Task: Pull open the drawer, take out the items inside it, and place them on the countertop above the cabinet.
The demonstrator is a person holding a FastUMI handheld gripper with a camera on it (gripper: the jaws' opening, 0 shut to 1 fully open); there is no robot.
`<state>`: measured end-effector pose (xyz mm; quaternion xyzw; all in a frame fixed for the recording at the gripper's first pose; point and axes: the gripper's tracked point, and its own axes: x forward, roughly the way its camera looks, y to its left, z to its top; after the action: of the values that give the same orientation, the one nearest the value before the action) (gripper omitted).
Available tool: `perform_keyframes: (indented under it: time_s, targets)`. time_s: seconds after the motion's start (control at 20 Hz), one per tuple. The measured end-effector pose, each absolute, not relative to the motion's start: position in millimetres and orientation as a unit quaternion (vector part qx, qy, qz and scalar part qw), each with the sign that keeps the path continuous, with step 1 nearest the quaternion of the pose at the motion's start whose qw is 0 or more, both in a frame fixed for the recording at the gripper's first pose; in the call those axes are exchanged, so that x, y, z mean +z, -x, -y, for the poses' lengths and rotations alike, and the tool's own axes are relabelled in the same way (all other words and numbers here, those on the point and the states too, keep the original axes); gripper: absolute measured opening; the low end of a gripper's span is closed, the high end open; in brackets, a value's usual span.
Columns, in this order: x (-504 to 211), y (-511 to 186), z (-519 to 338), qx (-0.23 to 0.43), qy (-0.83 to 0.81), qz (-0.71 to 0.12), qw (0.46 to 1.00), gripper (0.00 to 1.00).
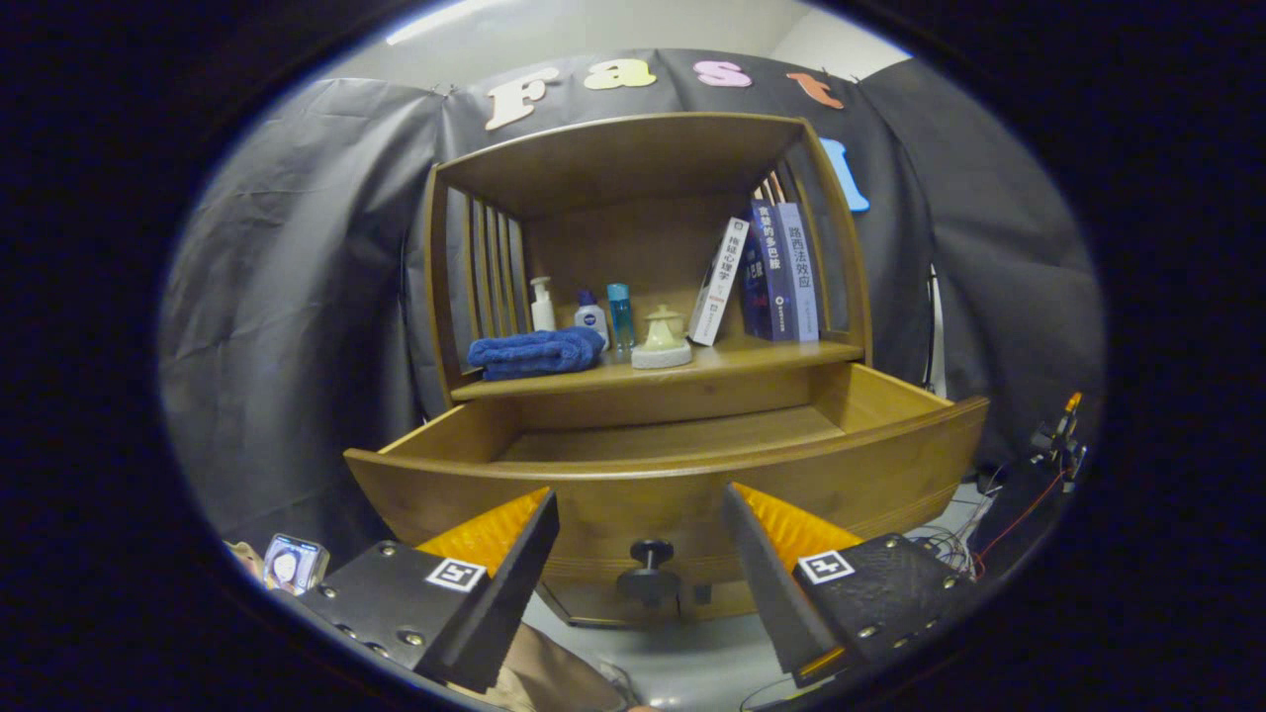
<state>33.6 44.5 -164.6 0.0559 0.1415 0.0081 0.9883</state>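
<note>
The wooden cabinet's drawer (682,485) stands pulled open just ahead of my fingers, and the part of its floor that I see is bare wood. Its dark round knob (650,554) sits on the drawer front, low between my two fingers. My gripper (641,499) is open, fingers wide apart with nothing between them, the tips level with the drawer's front wall. On the countertop (752,358) above the drawer lie a folded blue towel (537,352), a white pump bottle (542,305), a small white bottle (591,318), a blue bottle (620,314) and a cream lidded dish (662,342).
Several books (767,275) lean at the right end of the countertop under the cabinet's top shelf. Cables and a dark device (1029,494) lie on the floor to the right. A small device with a screen (293,562) sits low on the left.
</note>
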Motion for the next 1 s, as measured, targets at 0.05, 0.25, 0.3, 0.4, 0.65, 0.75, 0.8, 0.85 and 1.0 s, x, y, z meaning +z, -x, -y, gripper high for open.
perform_keyframes:
  time_s: [0.05, 0.25, 0.3, 0.4, 0.65, 0.75, 0.8, 0.85, 1.0]
  targets:
    - [-167, -35, -44, 0.006, -0.052, -0.142, 0.988, 0.99]
    - [-176, -44, -35, -0.021, -0.037, -0.141, 0.989, 0.99]
    - [-179, -46, -32, -0.029, -0.034, -0.143, 0.989, 0.99]
    - [-184, -48, -33, -0.036, -0.033, -0.148, 0.988, 0.99]
    - [-184, -53, -30, -0.034, -0.025, -0.140, 0.989, 0.98]
    - [-184, -58, -28, -0.029, -0.026, -0.143, 0.989, 0.98]
    - [-184, -61, -27, -0.027, -0.024, -0.144, 0.989, 0.98]
    - [-183, -63, -26, -0.025, -0.023, -0.144, 0.989, 0.98]
    - [-183, -69, -24, -0.021, -0.020, -0.144, 0.989, 0.98]
